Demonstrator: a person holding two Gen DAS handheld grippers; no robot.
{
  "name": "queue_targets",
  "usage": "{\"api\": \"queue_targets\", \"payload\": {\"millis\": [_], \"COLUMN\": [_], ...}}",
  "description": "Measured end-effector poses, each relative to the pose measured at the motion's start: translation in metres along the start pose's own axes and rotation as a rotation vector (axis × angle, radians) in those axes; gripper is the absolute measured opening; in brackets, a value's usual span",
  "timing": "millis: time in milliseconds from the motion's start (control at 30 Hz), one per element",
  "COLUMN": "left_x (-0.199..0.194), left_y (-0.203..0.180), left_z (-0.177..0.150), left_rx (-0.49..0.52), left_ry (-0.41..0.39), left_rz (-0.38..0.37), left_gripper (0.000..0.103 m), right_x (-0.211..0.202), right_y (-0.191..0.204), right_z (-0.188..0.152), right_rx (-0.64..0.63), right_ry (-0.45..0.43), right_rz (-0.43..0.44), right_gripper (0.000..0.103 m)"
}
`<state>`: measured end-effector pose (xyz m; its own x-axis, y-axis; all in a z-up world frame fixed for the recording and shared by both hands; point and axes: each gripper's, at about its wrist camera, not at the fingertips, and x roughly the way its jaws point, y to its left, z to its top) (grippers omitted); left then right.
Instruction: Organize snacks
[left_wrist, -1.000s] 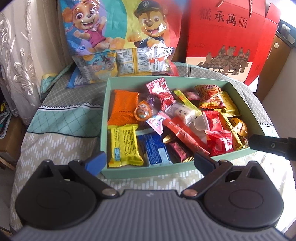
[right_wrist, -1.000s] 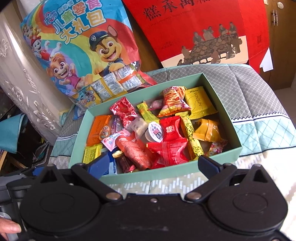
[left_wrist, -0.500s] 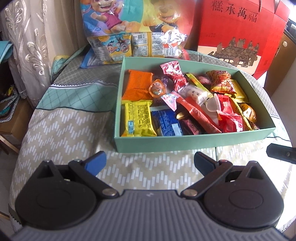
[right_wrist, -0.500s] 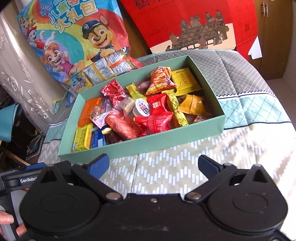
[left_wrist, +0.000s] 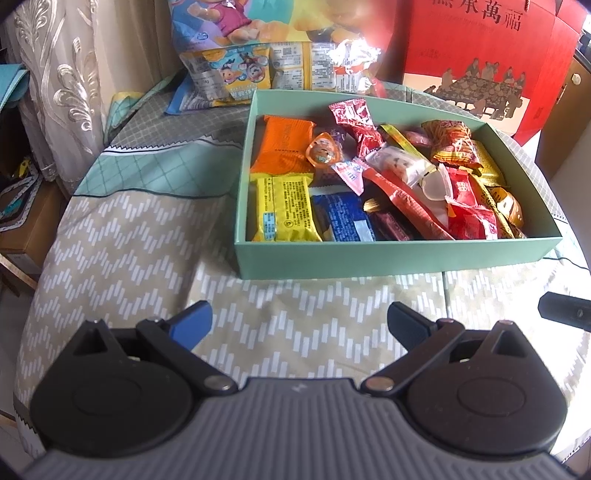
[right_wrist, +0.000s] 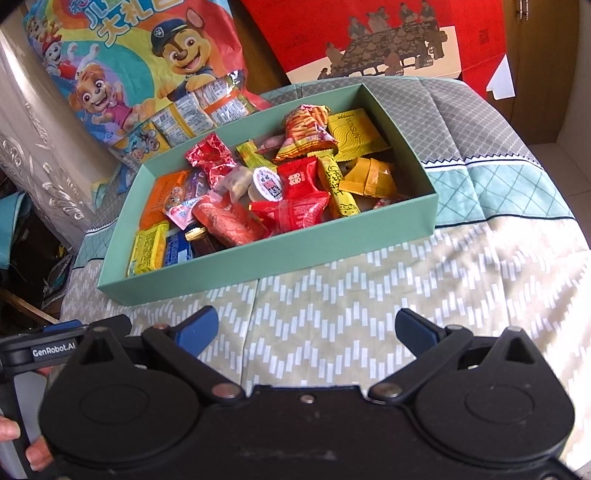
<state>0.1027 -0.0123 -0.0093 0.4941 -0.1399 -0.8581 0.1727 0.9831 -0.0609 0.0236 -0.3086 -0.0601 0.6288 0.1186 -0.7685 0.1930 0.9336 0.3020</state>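
A mint-green open box (left_wrist: 369, 256) (right_wrist: 258, 254) sits on the patterned cloth and holds several wrapped snacks: an orange pack (left_wrist: 284, 144), a yellow pack (left_wrist: 284, 206), a blue pack (left_wrist: 341, 218), red packs (right_wrist: 299, 177). My left gripper (left_wrist: 299, 323) is open and empty, hovering over the cloth in front of the box. My right gripper (right_wrist: 306, 326) is open and empty, also short of the box's near wall. The left gripper's body shows at the left edge of the right wrist view (right_wrist: 55, 347).
A cartoon-dog snack bag (right_wrist: 140, 70) leans behind the box at the left, with small packs (left_wrist: 266, 70) at its foot. A red gift bag (left_wrist: 480, 48) stands at the back right. A curtain (left_wrist: 62, 74) hangs at left. The cloth-covered surface drops off at both sides.
Both grippers have pulled back from the box toward the near edge of the cloth. The box now lies farther away in both views. Both stay open and empty.
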Motion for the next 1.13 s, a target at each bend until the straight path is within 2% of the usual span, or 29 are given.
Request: {"api": "queue_targets", "payload": {"millis": [467,1133], "left_x": [0.006,0.009], "left_y": [0.000,-0.005], "left_z": [-0.002,0.004], "left_rx": [0.006,0.043], "left_ry": [0.023,0.024], "left_rz": [-0.023,0.020], "left_gripper": [0.103,0.103], "right_x": [0.007,0.017], "right_y": [-0.001,-0.002], "right_z": [0.001,0.006], "right_rx": [-0.002,-0.012], "right_ry": [0.022,0.042], "right_rz": [-0.006,-0.027], "right_gripper": [0.103,0.103]}}
